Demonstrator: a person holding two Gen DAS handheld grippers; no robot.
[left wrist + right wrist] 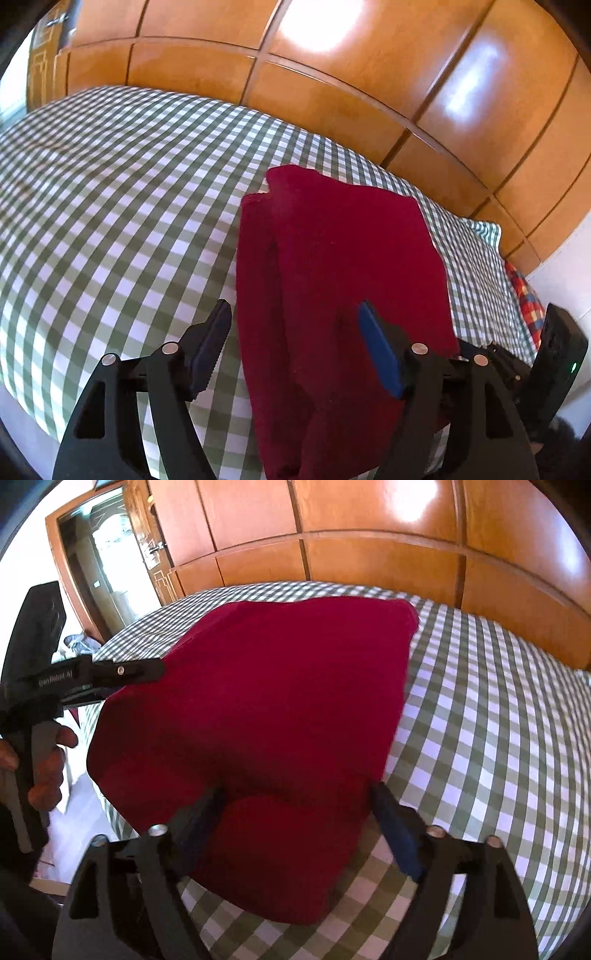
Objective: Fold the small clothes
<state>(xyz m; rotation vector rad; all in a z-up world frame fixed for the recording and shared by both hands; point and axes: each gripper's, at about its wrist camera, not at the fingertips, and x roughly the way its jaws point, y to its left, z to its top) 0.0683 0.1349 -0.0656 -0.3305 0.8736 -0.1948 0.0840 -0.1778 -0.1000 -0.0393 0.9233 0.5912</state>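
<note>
Both tools, the left tool and the right tool, stand wide and hold nothing, because the folded cloth lies flat on the bed just ahead of them.

garment: dark red cloth | state: folded, layered | place: flat on checked bedsheet

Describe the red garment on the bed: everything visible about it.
The red garment is dark crimson, soft and slightly fuzzy, like fleece or knit. It lies folded into a rough rectangle on the green-and-white checked bedsheet, with stacked layers showing along one edge and a small rounded bulge at its near end. Both tools, left and right, stand open over that near end; neither visibly grips it.
</note>
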